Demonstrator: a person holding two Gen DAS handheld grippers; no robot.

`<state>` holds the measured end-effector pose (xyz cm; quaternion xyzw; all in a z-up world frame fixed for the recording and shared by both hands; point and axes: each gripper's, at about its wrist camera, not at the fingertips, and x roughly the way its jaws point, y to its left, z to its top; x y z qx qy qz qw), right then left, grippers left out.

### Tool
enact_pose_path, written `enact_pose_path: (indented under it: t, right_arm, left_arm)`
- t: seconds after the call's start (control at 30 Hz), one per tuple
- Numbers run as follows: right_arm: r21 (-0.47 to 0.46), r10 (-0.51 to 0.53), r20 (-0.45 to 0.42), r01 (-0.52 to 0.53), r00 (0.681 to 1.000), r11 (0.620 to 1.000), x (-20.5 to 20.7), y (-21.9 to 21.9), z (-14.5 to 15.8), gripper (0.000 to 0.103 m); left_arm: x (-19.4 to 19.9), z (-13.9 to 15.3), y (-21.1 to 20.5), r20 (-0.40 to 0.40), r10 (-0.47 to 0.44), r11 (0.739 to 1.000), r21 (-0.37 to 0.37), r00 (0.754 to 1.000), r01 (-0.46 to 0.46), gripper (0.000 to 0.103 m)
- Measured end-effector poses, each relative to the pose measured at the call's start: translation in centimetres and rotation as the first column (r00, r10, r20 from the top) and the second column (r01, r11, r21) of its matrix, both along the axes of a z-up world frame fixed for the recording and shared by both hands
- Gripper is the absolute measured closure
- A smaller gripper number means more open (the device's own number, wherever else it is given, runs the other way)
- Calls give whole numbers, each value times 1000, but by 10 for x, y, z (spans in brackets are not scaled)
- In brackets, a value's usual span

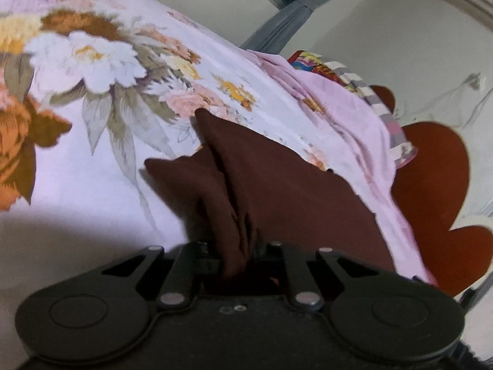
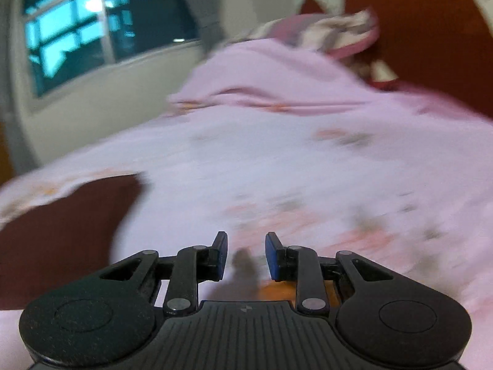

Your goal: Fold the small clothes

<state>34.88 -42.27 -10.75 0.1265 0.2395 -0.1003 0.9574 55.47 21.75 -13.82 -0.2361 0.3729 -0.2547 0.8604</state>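
Left gripper [image 1: 238, 256]: pressed together on a bunched edge of the dark maroon cloth garment [image 1: 262, 185], apparently for lifting into a fold; garment spread ahead on the floral pink bedsheet [image 1: 92, 185]. Right gripper [image 2: 246, 256]: spread, nothing pinched, garment lying beyond its left finger.

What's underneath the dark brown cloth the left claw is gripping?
The dark brown cloth lies on a pale pink floral bedsheet, which shows all around it. Whatever the sheet's pattern is directly under the cloth is covered. The left claw pinches its bunched near edge.
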Motion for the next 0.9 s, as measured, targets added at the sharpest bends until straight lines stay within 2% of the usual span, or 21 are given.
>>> enact_pose_path:
  t: [0.03, 0.1, 0.2, 0.27, 0.33, 0.37, 0.4, 0.43, 0.5, 0.57, 0.67, 0.73, 0.9]
  right_arm:
    - [-55, -55, -39, 53, 998, 997, 3, -8, -2, 60]
    - [-120, -124, -51, 118, 991, 986, 3, -22, -7, 41]
    - [-91, -160, -48, 155, 986, 984, 1, -50, -13, 41]
    - [-80, -182, -45, 178, 982, 981, 2, -67, -16, 41]
    - [-40, -200, -26, 198, 980, 979, 2, -85, -16, 41]
    - [-27, -199, -23, 198, 980, 980, 4, -91, -17, 39]
    - [-16, -200, -29, 200, 979, 980, 4, -95, -17, 29]
    - [4, -212, -37, 213, 977, 977, 3, -99, -20, 23]
    - [23, -187, -43, 188, 981, 982, 6, -102, -21, 23]
    - [2, -174, -46, 174, 984, 985, 8, -100, -17, 23]
    - [-1, -159, -23, 159, 987, 987, 11, -103, -16, 23]
    - [39, -150, -35, 152, 988, 988, 10, -109, -23, 23]
    - [153, -137, 31, 131, 990, 980, -2, -123, -29, 22]
  left_arm:
    - [-1, 4, -2, 2, 0, 1000, 24, 1000, 0, 93]
    - [-2, 12, -6, 2, -1, 999, 54, 1000, 0, 93]
    - [-5, 30, -11, 16, 1, 997, 82, 1000, -2, 94]
    - [-9, 48, -19, 46, 4, 997, 83, 999, -8, 94]
    - [-13, 68, -37, 89, 3, 992, 124, 996, -14, 94]
    - [-15, 78, -49, 104, 6, 991, 135, 995, -20, 94]
    - [-16, 89, -65, 119, 1, 988, 156, 993, -20, 94]
    - [-17, 98, -83, 136, -7, 980, 196, 991, -20, 94]
    - [-13, 111, -118, 135, -28, 974, 225, 990, -3, 94]
    - [-4, 120, -157, 125, -59, 965, 260, 990, 25, 94]
    - [7, 125, -212, 104, -89, 959, 279, 990, 57, 94]
    - [16, 123, -251, 84, -100, 955, 289, 991, 72, 94]
    - [30, 102, -339, 37, -155, 937, 321, 987, 135, 94]
